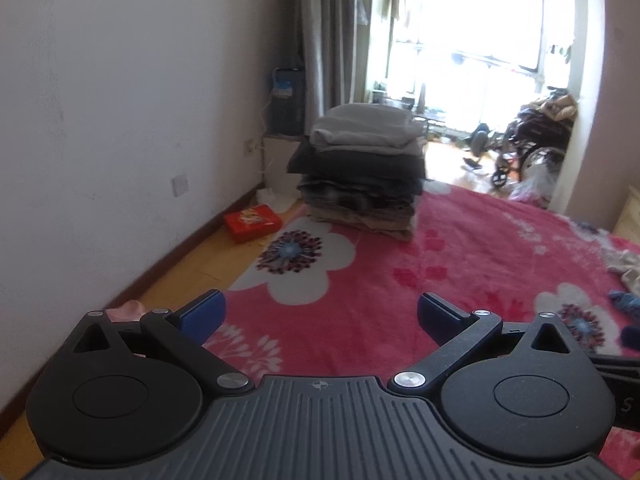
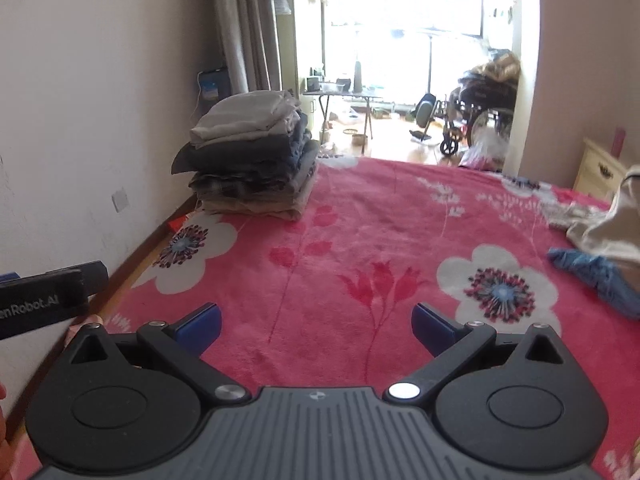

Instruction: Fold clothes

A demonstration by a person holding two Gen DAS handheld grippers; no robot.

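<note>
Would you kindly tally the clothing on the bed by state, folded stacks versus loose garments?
Folded stack: 1
Loose beige garment: 1
Loose blue garment: 1
Total: 3

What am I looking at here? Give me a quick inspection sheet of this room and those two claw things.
Surface: pink flowered blanket, mostly bare in the middle.
Job's things: tall stack of folded clothes at the far left corner; unfolded beige garment and blue garment lying at the right.
Clutter: red box on the floor by the wall.
Grippers: left gripper open, holding nothing; right gripper open, holding nothing.
Cables: one cord running down the wall near the curtain.
Surroundings: grey curtain, bright window, wheelchair, folding table, cream cabinet.
</note>
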